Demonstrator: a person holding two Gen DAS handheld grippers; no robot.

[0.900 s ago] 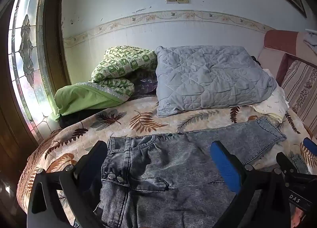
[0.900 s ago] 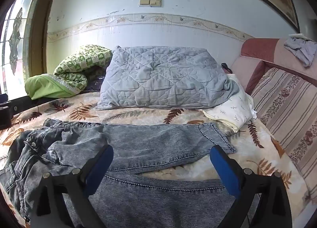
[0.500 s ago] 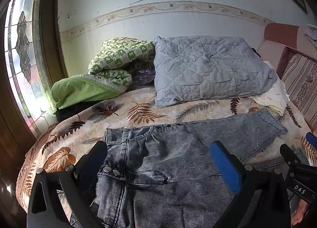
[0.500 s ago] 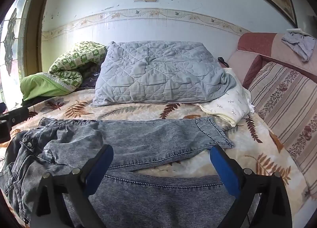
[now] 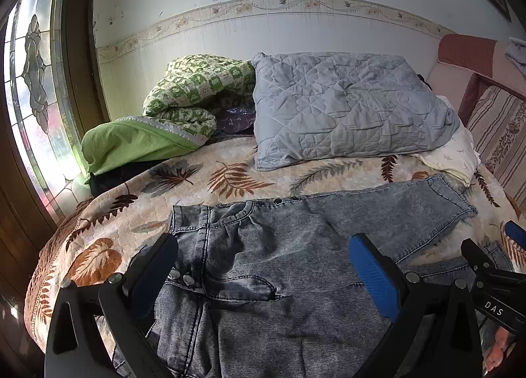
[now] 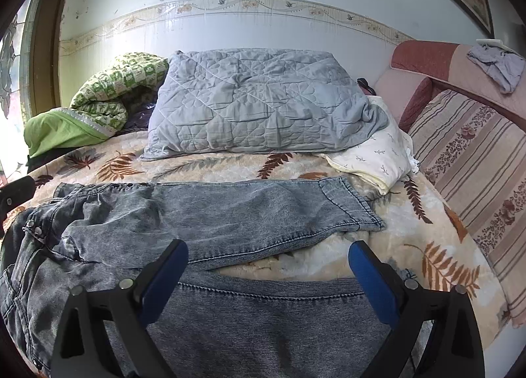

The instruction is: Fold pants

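Note:
Grey washed denim pants lie spread on the leaf-patterned bed cover, waistband at the left, legs running right. In the right wrist view the far leg of the pants ends in a cuff at the right, and the near leg crosses the bottom of the view. My left gripper hovers open over the waist and hip area, nothing between its fingers. My right gripper stands open above the near leg, holding nothing. Its black frame shows at the right edge of the left wrist view.
A grey quilted pillow and a green patterned blanket lie at the back of the bed. A white folded cloth sits right of the pillow. A striped cushion lines the right side. A window is at the left.
Both views have tilted downward a little, so the pants sit higher and fuller in view. Both grippers stay open and the pants have not moved.

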